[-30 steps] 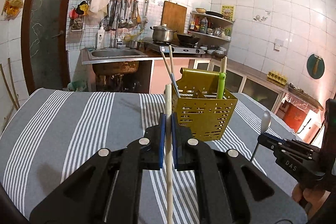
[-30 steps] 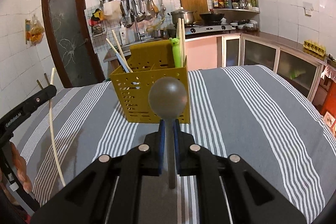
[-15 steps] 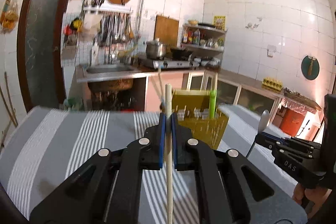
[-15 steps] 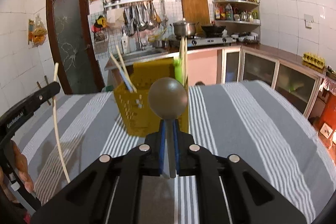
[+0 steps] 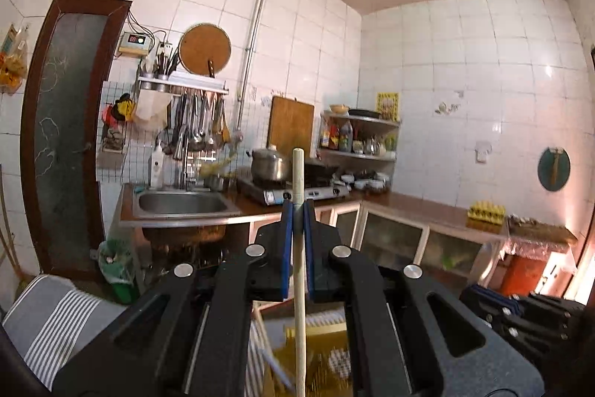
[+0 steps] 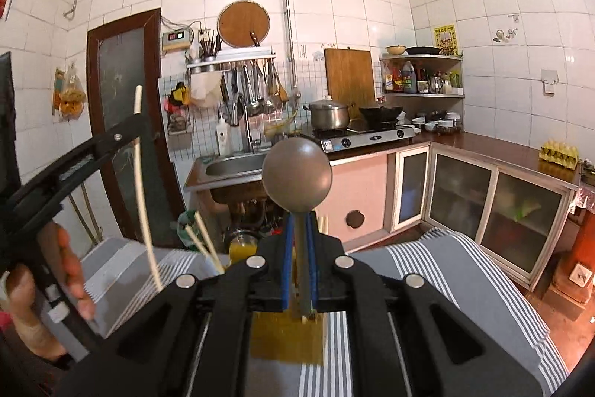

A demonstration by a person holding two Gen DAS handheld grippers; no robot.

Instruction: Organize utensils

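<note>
Left wrist view: left gripper [image 5: 297,241] is clamping one pale wooden chopstick [image 5: 298,270] between its two blue pads, stick standing upright, round tip poking above the fingers. Below it one yellow perforated plastic utensil holder [image 5: 316,352] is showing blurred, mostly hidden by the black gripper body, sitting on the grey-and-white striped tablecloth [image 5: 52,311]. Right gripper [image 5: 520,315] is peeking in at lower right, dark and blurred.

Right wrist view: right gripper [image 6: 298,259] is pinching the flat handle of one grey metal spoon [image 6: 296,174], round bowl up and facing the lens. Holder is sitting directly beneath the fingers; two or three light chopsticks [image 6: 202,241] are leaning out of its left compartment, exact count unclear. The left gripper is appearing at the left edge with the single chopstick, which looks bowed by the fisheye, and a person's hand [image 6: 41,293] is wrapping its grip.

Background: one steel sink [image 6: 230,168], one lidded steel pot [image 6: 329,114], one black wok [image 6: 381,112], one round and one rectangular wooden board.
</note>
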